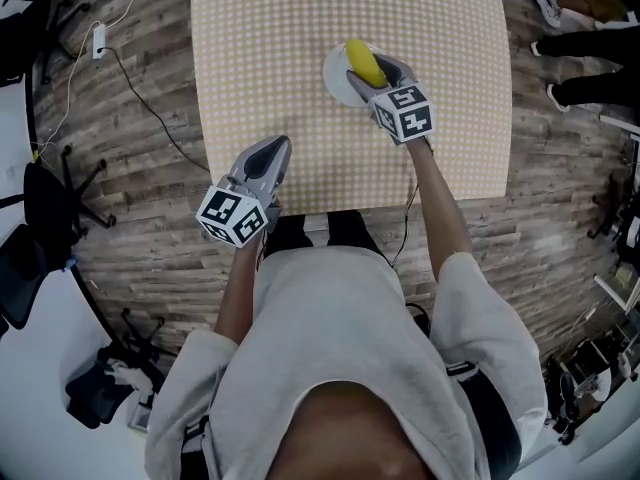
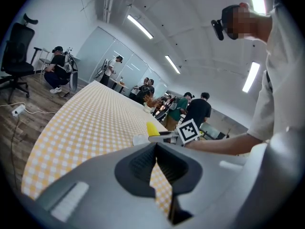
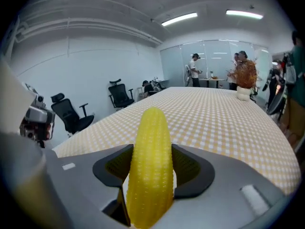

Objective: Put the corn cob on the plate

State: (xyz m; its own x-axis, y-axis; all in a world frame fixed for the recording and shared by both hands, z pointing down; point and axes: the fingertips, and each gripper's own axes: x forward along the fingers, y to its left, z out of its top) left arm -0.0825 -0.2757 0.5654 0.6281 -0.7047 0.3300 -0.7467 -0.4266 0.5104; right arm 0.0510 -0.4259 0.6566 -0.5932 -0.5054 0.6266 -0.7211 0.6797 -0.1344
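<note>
Close to my body, at the near edge of the checked table (image 1: 290, 88), my left gripper (image 1: 276, 151) hangs with its jaws closed together and nothing between them. Further out on my right, my right gripper (image 1: 372, 71) is clamped on the corn cob (image 1: 361, 59). Its pads press the cob's sides, and the yellow tip sticks out past them. The cob is over the white plate (image 1: 334, 76); whether they touch I cannot tell. Beyond the table's far end stand several people (image 3: 194, 69).
</note>
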